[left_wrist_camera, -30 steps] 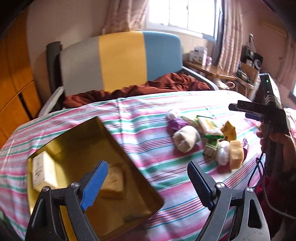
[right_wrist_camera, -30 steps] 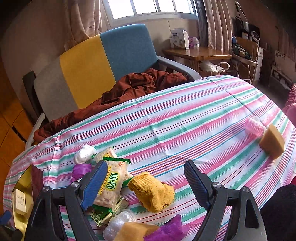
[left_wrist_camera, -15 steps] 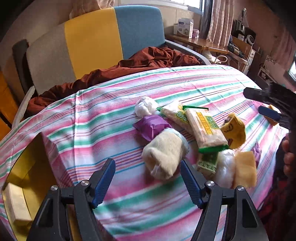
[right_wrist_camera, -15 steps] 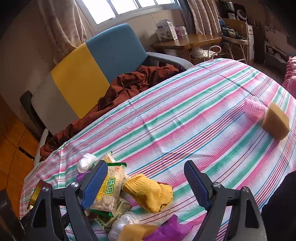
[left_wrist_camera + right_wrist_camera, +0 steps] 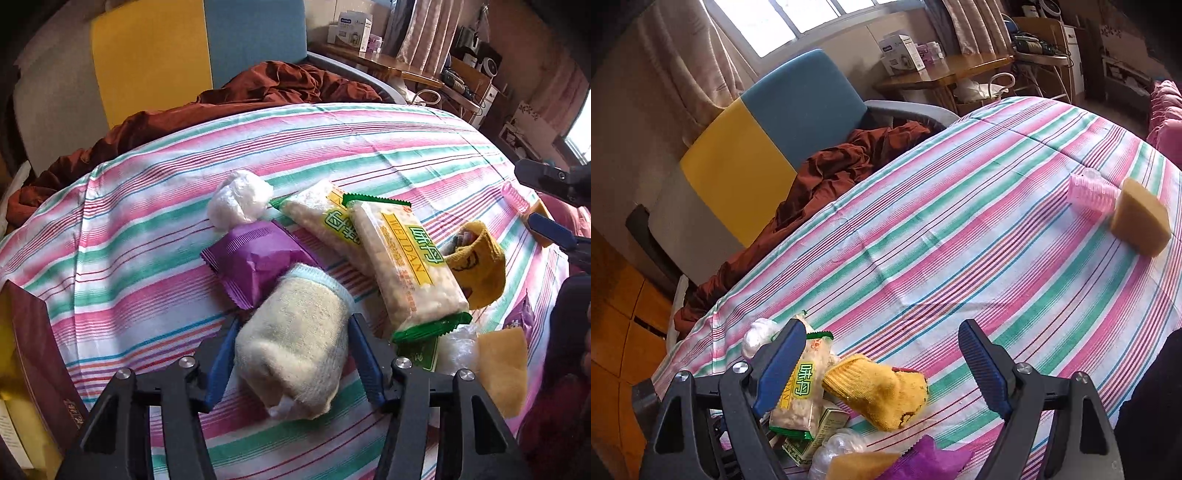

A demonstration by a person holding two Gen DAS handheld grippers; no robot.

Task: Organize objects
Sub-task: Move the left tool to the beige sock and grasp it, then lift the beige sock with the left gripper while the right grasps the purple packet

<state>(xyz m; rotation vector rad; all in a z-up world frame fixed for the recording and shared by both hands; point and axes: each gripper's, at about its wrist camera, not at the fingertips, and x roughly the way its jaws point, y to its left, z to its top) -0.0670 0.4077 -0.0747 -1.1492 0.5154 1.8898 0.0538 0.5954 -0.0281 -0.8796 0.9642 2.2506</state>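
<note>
In the left wrist view my left gripper (image 5: 291, 354) has its blue pads on both sides of a rolled cream sock (image 5: 295, 343) lying on the striped tablecloth (image 5: 147, 236); the jaws look closed onto it. Beyond it lie a purple packet (image 5: 251, 258), a white plastic ball (image 5: 240, 203), two cracker packs (image 5: 402, 258) and a yellow sock (image 5: 480, 269). In the right wrist view my right gripper (image 5: 882, 369) is open and empty above the yellow sock (image 5: 882, 391) and a cracker pack (image 5: 801, 391).
A gold box with a dark red wall (image 5: 33, 354) stands at the left edge. A tan sponge (image 5: 1141, 218) and a pink cup (image 5: 1089, 192) lie far right. Another sponge (image 5: 506, 373) lies near the pile. An armchair with brown cloth (image 5: 827, 170) stands behind the table.
My left gripper has swung from over the gold box to the pile and narrowed around the cream sock. My right gripper has stayed open, tilting a little.
</note>
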